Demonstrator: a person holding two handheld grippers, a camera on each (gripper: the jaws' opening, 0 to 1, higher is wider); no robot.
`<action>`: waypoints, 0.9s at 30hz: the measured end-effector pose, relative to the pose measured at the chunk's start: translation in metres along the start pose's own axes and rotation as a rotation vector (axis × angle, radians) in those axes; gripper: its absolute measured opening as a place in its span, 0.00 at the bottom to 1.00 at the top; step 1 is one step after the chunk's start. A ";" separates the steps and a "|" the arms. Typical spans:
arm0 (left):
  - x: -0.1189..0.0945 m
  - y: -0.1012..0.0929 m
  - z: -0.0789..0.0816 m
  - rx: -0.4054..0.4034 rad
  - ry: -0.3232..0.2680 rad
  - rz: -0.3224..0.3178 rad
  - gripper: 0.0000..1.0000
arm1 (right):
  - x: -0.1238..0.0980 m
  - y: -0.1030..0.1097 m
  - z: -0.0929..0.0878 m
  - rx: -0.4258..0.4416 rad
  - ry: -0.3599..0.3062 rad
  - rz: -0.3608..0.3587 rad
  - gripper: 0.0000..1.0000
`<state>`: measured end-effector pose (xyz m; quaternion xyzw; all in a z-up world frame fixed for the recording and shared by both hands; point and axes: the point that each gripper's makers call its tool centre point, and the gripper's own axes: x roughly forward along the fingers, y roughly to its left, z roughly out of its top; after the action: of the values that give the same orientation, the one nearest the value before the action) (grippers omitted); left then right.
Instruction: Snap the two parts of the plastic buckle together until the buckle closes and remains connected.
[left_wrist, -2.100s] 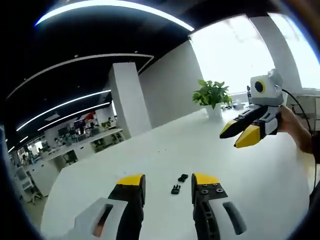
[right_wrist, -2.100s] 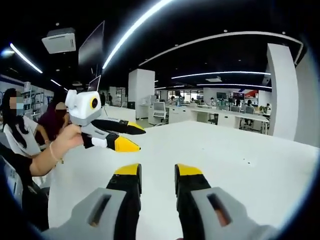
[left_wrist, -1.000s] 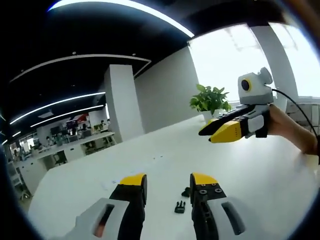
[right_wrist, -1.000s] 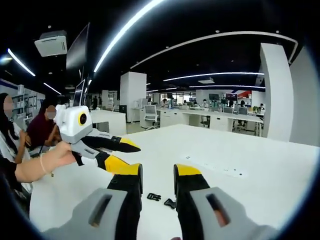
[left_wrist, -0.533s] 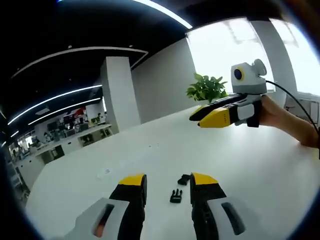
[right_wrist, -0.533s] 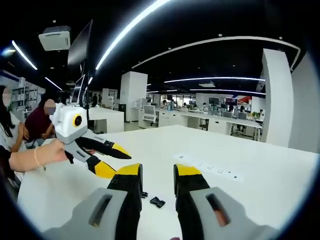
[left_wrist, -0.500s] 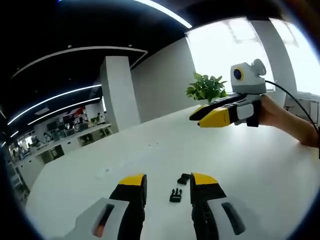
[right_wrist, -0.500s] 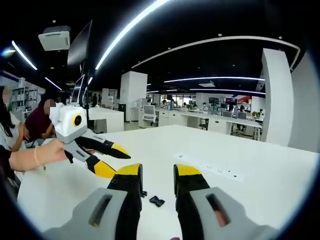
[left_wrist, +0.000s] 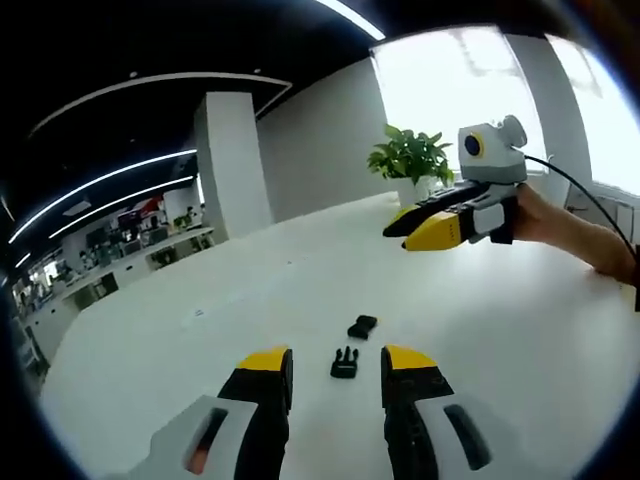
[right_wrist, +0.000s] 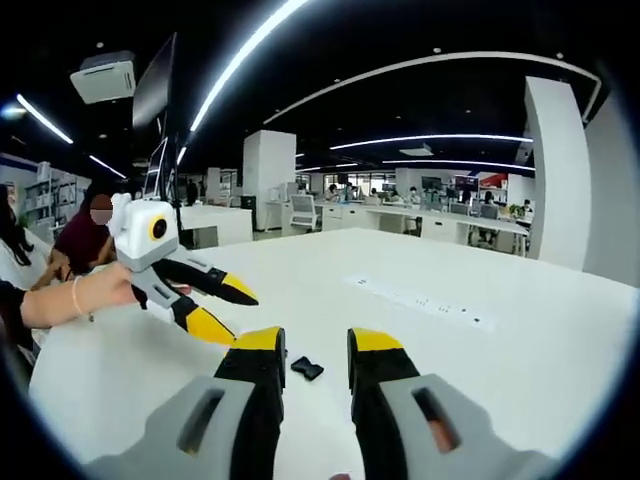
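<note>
Two small black buckle parts lie apart on the white table (left_wrist: 300, 290). In the left gripper view the pronged part (left_wrist: 344, 362) sits just beyond my open left gripper (left_wrist: 336, 360), and the socket part (left_wrist: 362, 326) lies a little farther off. My right gripper (left_wrist: 408, 228) hovers open above the table at upper right, held by a hand. In the right gripper view one black buckle part (right_wrist: 307, 369) lies between the yellow tips of my open right gripper (right_wrist: 315, 342). My left gripper (right_wrist: 222, 309) hangs open at the left there, above the table (right_wrist: 450, 330).
A potted plant (left_wrist: 410, 162) stands at the table's far end by a bright window. A white pillar (left_wrist: 228, 165) rises behind the table. People sit at the left (right_wrist: 85, 240). A strip of small marks (right_wrist: 420, 300) lies on the tabletop. Office desks fill the background.
Both views have tipped down toward the table. The buckle parts now sit higher and clearer ahead of the left gripper's tips. Neither buckle part has moved, and both grippers stay open.
</note>
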<state>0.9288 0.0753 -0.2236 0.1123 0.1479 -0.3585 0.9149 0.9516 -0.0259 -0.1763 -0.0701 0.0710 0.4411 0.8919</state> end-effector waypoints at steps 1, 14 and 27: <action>0.001 0.000 -0.001 -0.008 0.002 -0.006 0.35 | 0.001 0.000 -0.002 0.004 0.004 0.001 0.25; 0.013 0.001 -0.007 -0.090 -0.019 -0.034 0.30 | 0.003 -0.013 -0.011 0.053 0.006 -0.006 0.24; 0.017 -0.010 -0.021 -0.148 0.010 -0.036 0.30 | 0.006 -0.013 -0.017 0.070 0.017 -0.009 0.24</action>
<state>0.9299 0.0642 -0.2496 0.0433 0.1809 -0.3625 0.9132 0.9644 -0.0321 -0.1932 -0.0429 0.0934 0.4340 0.8951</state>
